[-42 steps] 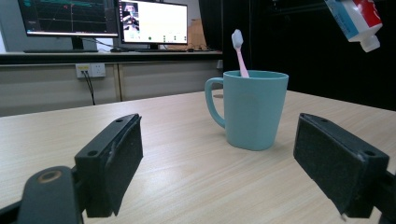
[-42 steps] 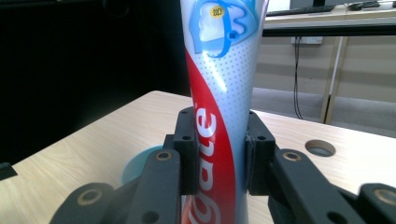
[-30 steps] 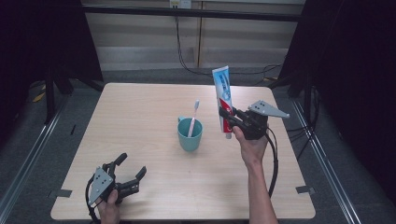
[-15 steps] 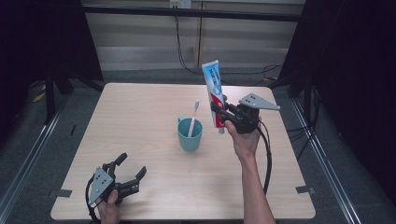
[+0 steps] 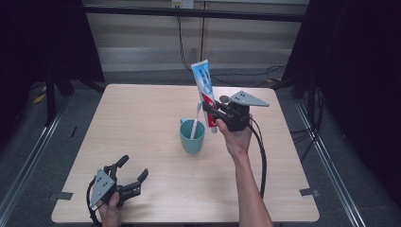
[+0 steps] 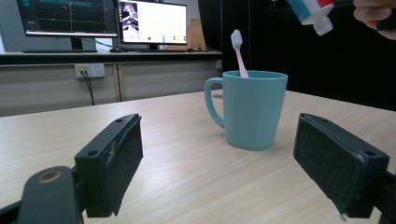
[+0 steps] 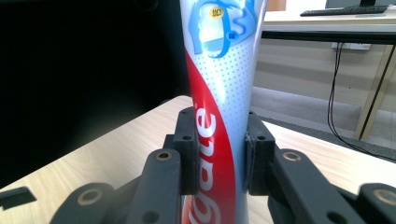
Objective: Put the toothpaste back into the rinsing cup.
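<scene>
— Above the table, just right of the teal mug, what is the right gripper doing?

— It is clamping a toothpaste tube, its two black jaws pressing on the tube's lower red part from either side. In the right gripper view the tube is rising between the pads, with the red lettering running along it.

— How is the tube sitting?

— Nearly upright, cap end down and flat crimped end up, leaning a little toward the left in the high view. Its white cap is hanging clear of the tabletop, just beside the mug's rim and higher than it. In the left gripper view the cap end is showing at the top edge, above and to the right of the mug.

— And the mug itself?

— It is standing upright near the middle of the table, handle pointing left in the left gripper view. A pink toothbrush is leaning inside it, white bristles up.

— What about the left gripper?

— It is resting low at the near left corner of the table, held by the person's hand, well apart from the mug. Its jaws are standing wide apart with nothing between them, and they are pointing toward the mug.
</scene>
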